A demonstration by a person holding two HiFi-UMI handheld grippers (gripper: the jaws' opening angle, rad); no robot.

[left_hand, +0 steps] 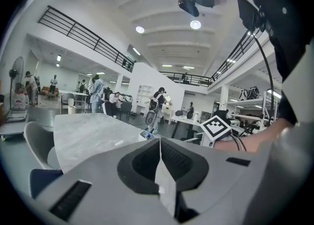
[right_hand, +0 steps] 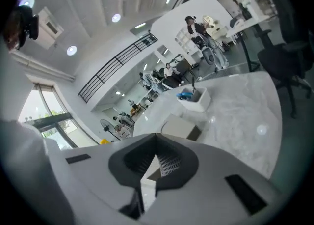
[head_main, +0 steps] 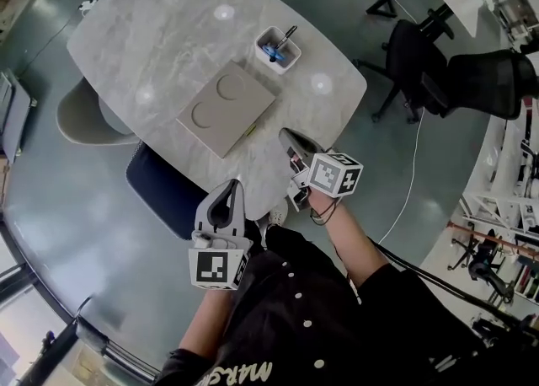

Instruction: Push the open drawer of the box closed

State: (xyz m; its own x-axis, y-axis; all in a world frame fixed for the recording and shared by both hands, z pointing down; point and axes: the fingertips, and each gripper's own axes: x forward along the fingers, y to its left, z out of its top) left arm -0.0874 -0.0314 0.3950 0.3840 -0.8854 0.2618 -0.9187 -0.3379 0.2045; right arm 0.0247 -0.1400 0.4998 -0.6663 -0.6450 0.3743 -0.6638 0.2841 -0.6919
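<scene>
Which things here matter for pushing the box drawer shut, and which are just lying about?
For the job: box on the marble table; left claw, shut and empty; right claw, shut and empty.
Just lying about: white pen holder; blue chair; black office chair.

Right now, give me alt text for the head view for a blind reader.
A person holds the left gripper and right gripper, both shut, near the edge of a grey table. On it lie a flat beige box and a white pen holder.

White letters "MARS" cut off on the black shirt
</scene>
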